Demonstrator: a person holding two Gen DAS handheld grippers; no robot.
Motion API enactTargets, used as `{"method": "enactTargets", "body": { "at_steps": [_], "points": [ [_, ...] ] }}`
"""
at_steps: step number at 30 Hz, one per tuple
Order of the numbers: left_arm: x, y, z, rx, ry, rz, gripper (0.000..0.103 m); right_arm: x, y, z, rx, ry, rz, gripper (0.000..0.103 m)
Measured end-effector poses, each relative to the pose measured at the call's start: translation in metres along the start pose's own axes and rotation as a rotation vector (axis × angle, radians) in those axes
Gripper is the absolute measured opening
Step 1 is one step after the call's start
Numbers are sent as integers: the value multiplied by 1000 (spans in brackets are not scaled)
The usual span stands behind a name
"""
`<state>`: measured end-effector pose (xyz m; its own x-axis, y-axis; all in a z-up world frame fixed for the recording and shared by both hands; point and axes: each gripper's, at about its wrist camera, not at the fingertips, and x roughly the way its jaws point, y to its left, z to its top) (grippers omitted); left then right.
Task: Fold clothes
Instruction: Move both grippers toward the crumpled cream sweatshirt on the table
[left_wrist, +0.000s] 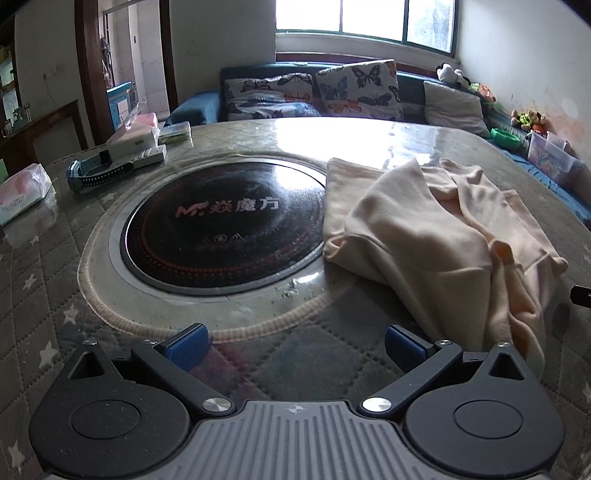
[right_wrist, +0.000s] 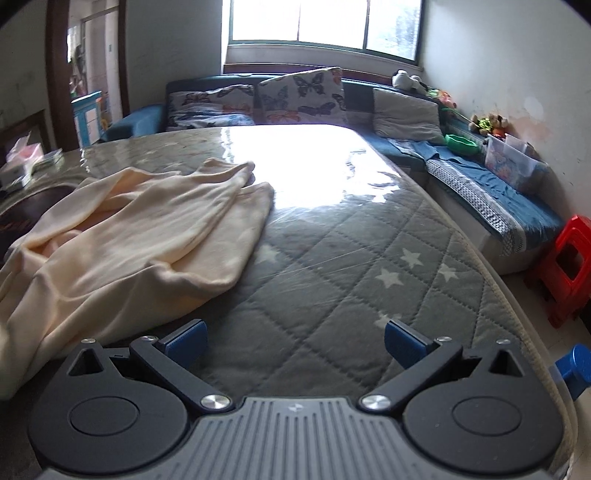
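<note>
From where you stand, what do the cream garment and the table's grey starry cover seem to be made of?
The cream garment looks like soft matte knit or fleece; it drapes in rounded folds. The grey starry cover looks like quilted fabric, with stitched diamonds, under what seems a clear glossy plastic sheet, given the window glare and creases.

Ahead of your left gripper (left_wrist: 295, 347), jaws spread and holding nothing, the quilted table cover (left_wrist: 44, 266) lies bare up to the round black cooktop (left_wrist: 221, 221). The cream garment (left_wrist: 424, 236) blocks the right side, overlapping the cooktop's right rim. Far left, tissue packs (left_wrist: 22, 192) and a blue watch (left_wrist: 96, 171) crowd the edge.

Your right gripper (right_wrist: 295, 343), also spread and unloaded, faces an open run of cover to the far edge. The garment (right_wrist: 140, 229) bounds its left. Off the table's right side stand a red stool (right_wrist: 569, 266) and a blue object (right_wrist: 576, 363), possibly your other gripper's pad.
</note>
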<state>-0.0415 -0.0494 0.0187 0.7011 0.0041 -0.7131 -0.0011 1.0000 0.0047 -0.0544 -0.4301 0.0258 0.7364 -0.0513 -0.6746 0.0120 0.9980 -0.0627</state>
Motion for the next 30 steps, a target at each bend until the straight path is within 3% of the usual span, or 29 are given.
{"method": "enactTargets", "body": {
  "at_steps": [30],
  "points": [
    [-17, -19, -12, 39, 57, -23, 103, -45, 45, -12, -97, -40, 141, 103]
  ]
}}
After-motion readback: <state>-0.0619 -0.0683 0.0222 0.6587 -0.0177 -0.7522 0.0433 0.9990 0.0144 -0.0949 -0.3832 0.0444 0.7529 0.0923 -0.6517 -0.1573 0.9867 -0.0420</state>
